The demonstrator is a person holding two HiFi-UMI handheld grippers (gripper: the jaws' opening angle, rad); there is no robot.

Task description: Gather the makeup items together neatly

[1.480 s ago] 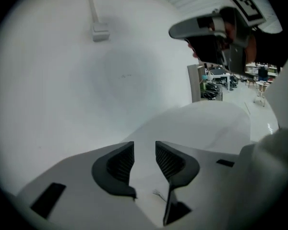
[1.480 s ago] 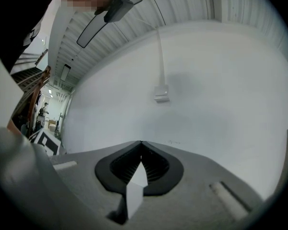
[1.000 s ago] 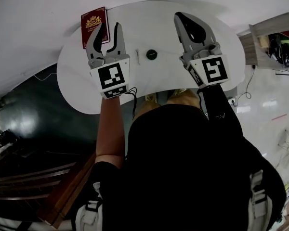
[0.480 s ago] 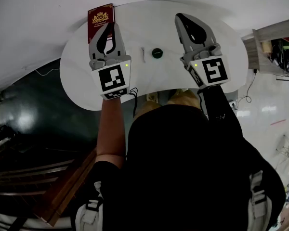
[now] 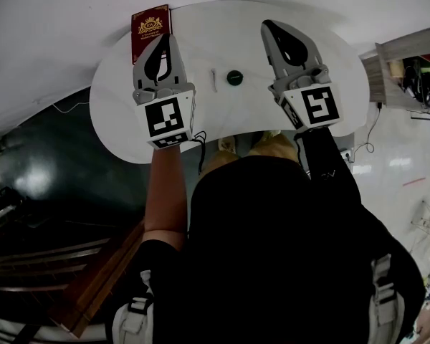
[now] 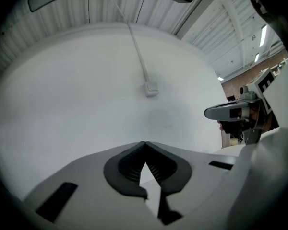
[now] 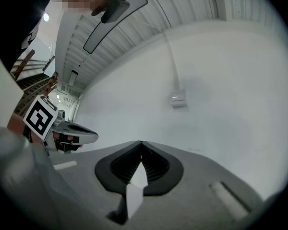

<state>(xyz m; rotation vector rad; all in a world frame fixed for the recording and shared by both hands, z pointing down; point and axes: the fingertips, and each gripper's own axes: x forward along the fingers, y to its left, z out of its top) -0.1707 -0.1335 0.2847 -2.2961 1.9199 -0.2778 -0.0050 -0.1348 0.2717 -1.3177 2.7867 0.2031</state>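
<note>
Left tool [image 5: 163, 41]: jaws have just been closing and are now pressed together, nothing between them.
Right tool [image 5: 271, 29]: jaws together, empty.
Black round pot [image 5: 234, 77]: on the white surface [image 5: 330, 70], between both tools.
Slim white stick [image 5: 213, 80]: just left of the pot, not touching it.
Red booklet [image 5: 150, 24]: far left edge of the surface.

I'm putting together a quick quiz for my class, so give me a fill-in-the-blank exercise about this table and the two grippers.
1. The gripper whose tip is next to the red booklet is the ____ one.
2. The small round thing lies on the white table ____ the two grippers.
3. The right gripper's jaws are ____, and empty.
Missing words: left; between; shut.
Note: the left gripper's jaws have just been closing, on nothing.
</note>
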